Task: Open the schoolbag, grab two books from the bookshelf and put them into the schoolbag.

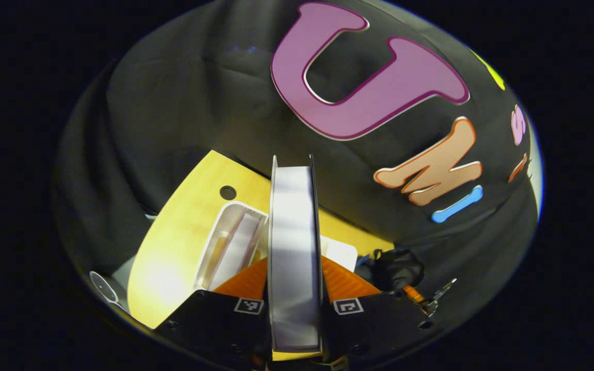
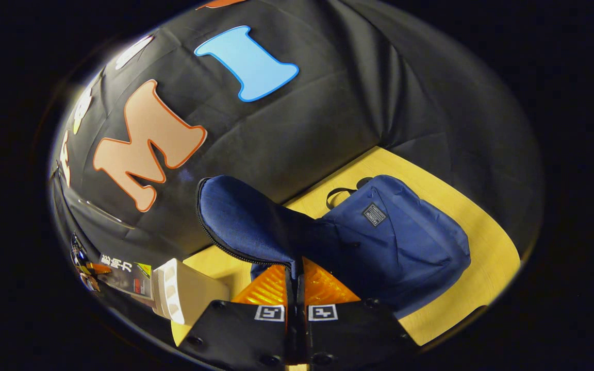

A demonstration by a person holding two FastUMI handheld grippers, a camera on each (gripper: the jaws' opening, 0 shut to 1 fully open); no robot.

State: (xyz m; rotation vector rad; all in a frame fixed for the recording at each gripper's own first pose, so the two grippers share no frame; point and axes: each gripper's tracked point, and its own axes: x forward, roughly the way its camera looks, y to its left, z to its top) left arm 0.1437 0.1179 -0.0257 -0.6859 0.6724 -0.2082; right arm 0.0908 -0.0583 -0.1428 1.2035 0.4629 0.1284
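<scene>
Already the right tool (image 2: 295, 288) pinches the blue fabric schoolbag's (image 2: 400, 242) flap up, while the left tool (image 1: 295, 288) clamps a white-paged book (image 1: 295, 247), not yet bagged.

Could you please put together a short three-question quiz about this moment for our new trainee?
1. True or false: the left gripper is shut on a book.
2. What do the right gripper's fingers pinch? A) the bookshelf B) the opened flap of the schoolbag C) nothing
3. Fill in: the white bookshelf stands on the yellow ____.

Key: 1 true; 2 B; 3 table.
</scene>
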